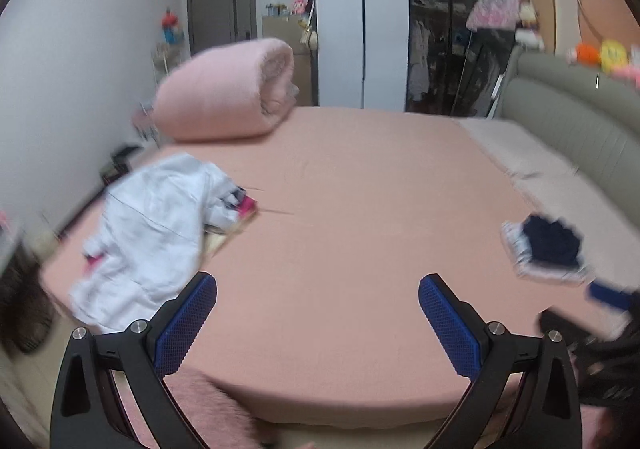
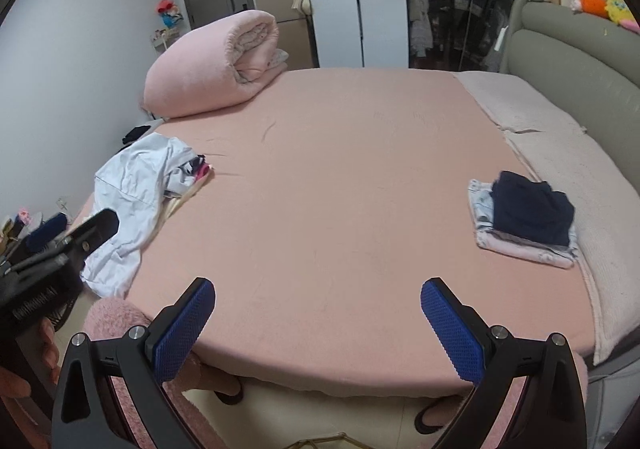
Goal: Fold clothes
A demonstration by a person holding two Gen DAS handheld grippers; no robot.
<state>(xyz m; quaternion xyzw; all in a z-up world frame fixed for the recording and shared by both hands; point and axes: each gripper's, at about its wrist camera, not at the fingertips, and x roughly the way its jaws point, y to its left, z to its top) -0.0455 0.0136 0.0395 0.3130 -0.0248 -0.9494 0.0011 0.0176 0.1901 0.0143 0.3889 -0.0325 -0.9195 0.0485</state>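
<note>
Two heaps of clothing lie on the pink bed, w/ bare sheet between them. Going L to R: the unfolded pile, topped by a white garment, sits at approx 10 o'clock from both tools, close to the bed's L edge. Its long axis runs roughly from 7 to 1 o'clock, one end drooping over the near L edge. Smaller dark and pink items poke out at its far R side.

Left gripper is spread wide, nothing between its blue pads; the white garment's near hem lies just beside its L finger. Judging by that, the L hand is the nearer one for the next grab. In the right wrist view its black body shows at approx 9 o'clock, with printed lettering too blurred to read for sure.

Right gripper is likewise spread wide and empty, held over the bed's near edge, well apart from the pile.

At approx 2 o'clock, near the headboard side, the folded stack rests w/ a navy piece on top.

No other readable brands or labels.
</note>
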